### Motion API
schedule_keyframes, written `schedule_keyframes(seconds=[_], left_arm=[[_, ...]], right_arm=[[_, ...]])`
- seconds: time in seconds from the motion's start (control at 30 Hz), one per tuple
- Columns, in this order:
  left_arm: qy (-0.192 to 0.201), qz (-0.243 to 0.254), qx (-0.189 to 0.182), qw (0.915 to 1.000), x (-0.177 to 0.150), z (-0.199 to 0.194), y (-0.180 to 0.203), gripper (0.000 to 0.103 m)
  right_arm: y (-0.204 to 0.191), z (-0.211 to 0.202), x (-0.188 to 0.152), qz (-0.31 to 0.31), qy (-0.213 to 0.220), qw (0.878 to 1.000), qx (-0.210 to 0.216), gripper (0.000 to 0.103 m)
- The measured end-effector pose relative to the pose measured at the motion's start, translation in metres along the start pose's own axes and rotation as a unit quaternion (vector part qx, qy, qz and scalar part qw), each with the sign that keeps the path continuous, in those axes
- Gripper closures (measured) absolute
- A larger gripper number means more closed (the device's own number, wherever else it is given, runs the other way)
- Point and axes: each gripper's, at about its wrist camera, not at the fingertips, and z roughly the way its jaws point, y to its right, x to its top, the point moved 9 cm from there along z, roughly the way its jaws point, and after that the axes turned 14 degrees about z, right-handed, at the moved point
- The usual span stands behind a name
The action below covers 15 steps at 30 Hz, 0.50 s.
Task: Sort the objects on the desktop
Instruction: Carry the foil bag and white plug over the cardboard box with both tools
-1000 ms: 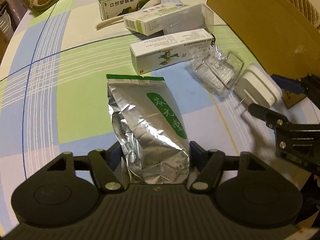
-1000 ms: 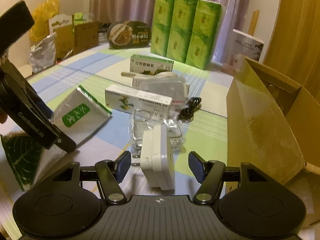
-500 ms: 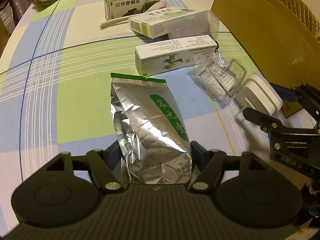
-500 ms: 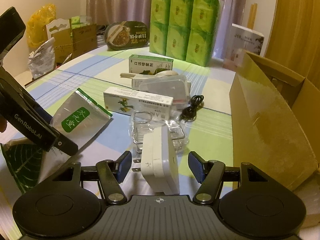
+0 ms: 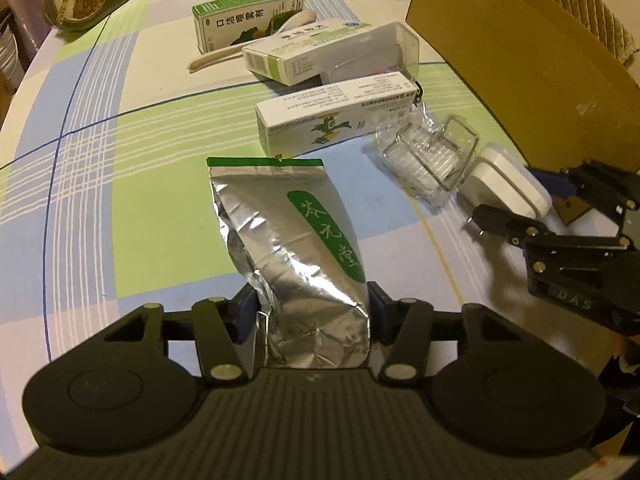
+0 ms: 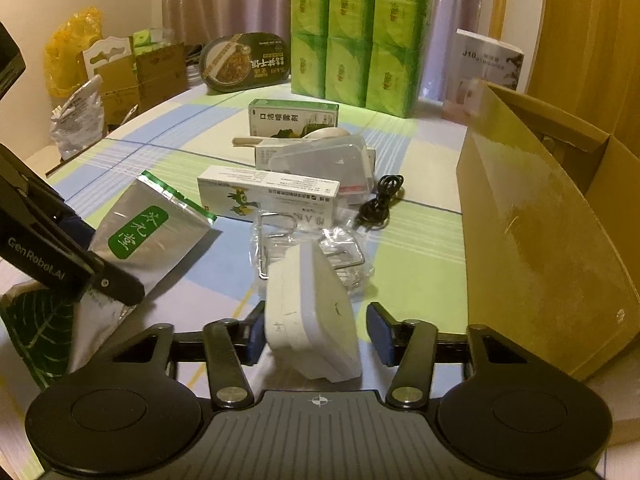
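A silver foil pouch (image 5: 292, 240) with a green label lies on the checked tablecloth. Its near end sits between the fingers of my left gripper (image 5: 312, 312), whose jaws are closing; both blue pads press on the crumpled foil. A white plug adapter (image 6: 312, 320) stands tilted between the fingers of my right gripper (image 6: 318, 332), whose jaws are closing too. The left pad touches the adapter and a small gap shows at the right pad. The left wrist view shows the adapter (image 5: 500, 184) inside the right gripper's black fingers (image 5: 496, 220).
An open cardboard box (image 6: 540, 240) stands on the right. Beyond the grippers lie white-green medicine boxes (image 5: 336, 116), a wire rack in clear wrap (image 5: 428, 156), a clear plastic case (image 5: 372, 52), a spoon (image 5: 248, 46) and a black cable (image 6: 380, 200). Green tissue packs (image 6: 360, 40) stand at the back.
Both pairs of jaws have narrowed. The left pads have come onto the pouch. The adapter has tipped over to a slant between the right fingers.
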Motion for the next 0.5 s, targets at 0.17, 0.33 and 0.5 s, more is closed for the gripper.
schedule_keyframes(seconds=[0.17,0.33,0.5], left_arm=[[0.003,-0.003,0.000,1.0000,0.000,-0.004,0.000,0.055],[0.007,-0.011,0.001,0.9999,-0.002,-0.009,-0.003,0.055],[0.019,-0.024,-0.002,0.9995,0.000,-0.019,-0.006,0.056]], right_arm=[[0.000,-0.002,0.002,0.001,0.002,1.000,-0.001,0.069],[-0.002,-0.007,0.006,-0.001,0.011,1.000,-0.001,0.074],[-0.008,-0.014,0.012,-0.007,0.023,1.000,0.003,0.074]])
